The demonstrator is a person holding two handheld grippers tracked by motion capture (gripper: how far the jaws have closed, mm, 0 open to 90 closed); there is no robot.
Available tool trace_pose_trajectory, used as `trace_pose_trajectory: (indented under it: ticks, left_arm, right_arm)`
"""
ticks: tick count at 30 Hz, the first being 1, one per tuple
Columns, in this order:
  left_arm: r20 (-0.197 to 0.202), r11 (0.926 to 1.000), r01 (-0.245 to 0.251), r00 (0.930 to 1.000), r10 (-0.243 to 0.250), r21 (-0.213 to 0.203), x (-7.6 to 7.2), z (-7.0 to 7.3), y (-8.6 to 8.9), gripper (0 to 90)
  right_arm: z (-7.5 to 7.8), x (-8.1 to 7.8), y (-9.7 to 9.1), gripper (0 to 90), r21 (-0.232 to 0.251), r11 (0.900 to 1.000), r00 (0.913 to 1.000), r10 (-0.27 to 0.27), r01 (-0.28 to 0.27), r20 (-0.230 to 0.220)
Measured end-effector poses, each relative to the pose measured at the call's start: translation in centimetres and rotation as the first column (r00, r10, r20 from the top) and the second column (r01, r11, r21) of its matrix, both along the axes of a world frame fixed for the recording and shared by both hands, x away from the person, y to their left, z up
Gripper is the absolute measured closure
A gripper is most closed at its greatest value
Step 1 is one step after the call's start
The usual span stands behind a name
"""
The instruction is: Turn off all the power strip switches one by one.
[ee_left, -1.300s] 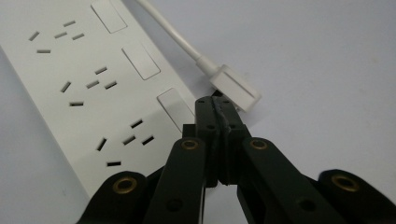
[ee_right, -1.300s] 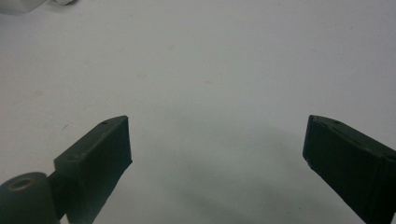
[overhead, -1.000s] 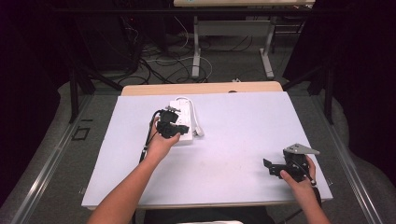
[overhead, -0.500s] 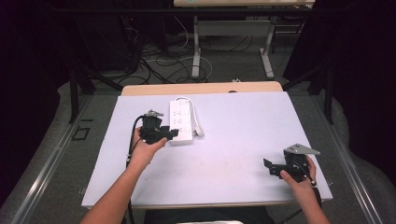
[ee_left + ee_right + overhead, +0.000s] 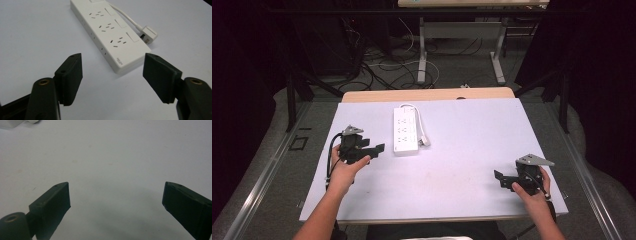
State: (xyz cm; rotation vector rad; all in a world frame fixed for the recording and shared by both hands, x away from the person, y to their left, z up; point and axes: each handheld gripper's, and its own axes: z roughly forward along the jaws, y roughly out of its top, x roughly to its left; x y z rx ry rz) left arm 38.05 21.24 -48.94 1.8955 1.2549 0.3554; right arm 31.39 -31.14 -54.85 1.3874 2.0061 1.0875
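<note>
Table (image 5: 462, 165): a pale, bare top carrying everything listed here, with the power strip serving as the reference point for each entry. Power strip (image 5: 405, 131): white, with three socket groups, lying flat toward the far middle of the table; in the left gripper view it (image 5: 110, 32) ran away from the camera with its near end just ahead of the jaws. Left gripper (image 5: 371, 149): held just beside the strip's near-left corner and apart from it, jaws standing wide with nothing between them; a second earlier it had been directly upon the strip, and half a second earlier at the strip's left edge, so it had drawn back toward the person and let go. Right gripper (image 5: 502, 177): well apart from the strip, to its near right by the table's front edge, jaws likewise wide and empty, its place unchanged across the second. Plug (image 5: 149, 35): white, on a short cable (image 5: 126, 18) curling round the strip's far end, resting on the table just beside the strip's right edge. Assessment: the withdrawal suggested the strip had been set where wanted and the placing was likely finished.
</note>
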Motion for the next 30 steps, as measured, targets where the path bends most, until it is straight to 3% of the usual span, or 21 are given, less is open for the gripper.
trace_pose_trajectory:
  ticks: [3, 7, 11, 14, 16, 22, 30]
  left_arm:
    - [-0.016, 0.9990, -0.018, 0.9997, 0.017, -0.040, -0.5, -0.5, 0.9, 29.4]
    - [-0.019, 0.9994, -0.025, 0.9995, 0.024, -0.026, -1.1, -1.3, 1.4, 22.4]
    - [-0.015, 0.9984, -0.044, 0.9990, 0.043, -0.037, -1.6, -2.0, 1.9, 15.2]
    - [-0.020, 0.9985, -0.053, 0.9984, 0.053, -0.013, -1.8, -2.4, 2.0, 7.3]
    - [-0.016, 0.9980, -0.058, 0.9982, 0.058, -0.026, -2.0, -2.6, 2.2, 4.7]
    - [-0.009, 0.9951, -0.081, 0.9967, 0.080, -0.058, -2.7, -3.4, 2.8, 2.9]
    - [-0.010, 0.9970, -0.060, 0.9982, 0.059, -0.049, -3.4, -4.5, 3.4, 0.3]
  right_arm:
    - [0.0, 0.0, 0.0, 7.2, -0.005, 1.0000, 1.0000, 0.004, -0.004, 0.000]
    - [0.0, 0.0, 0.1, 7.2, -0.004, 1.0000, 1.0000, 0.003, -0.003, -0.002]
    - [0.0, 0.0, 0.1, 7.2, -0.004, 1.0000, 1.0000, 0.002, -0.002, -0.003]
    - [0.0, -0.1, 0.2, 7.2, 0.000, 1.0000, 0.9999, -0.003, 0.003, -0.011]
    - [0.0, 0.0, 0.2, 7.2, -0.007, 1.0000, 1.0000, -0.005, 0.005, -0.003]
    - [-0.1, 0.0, 0.0, 7.2, -0.007, 1.0000, 1.0000, 0.002, -0.002, -0.004]
    - [-0.1, 0.1, 0.0, 7.2, -0.007, 1.0000, 1.0000, -0.002, 0.002, -0.007]
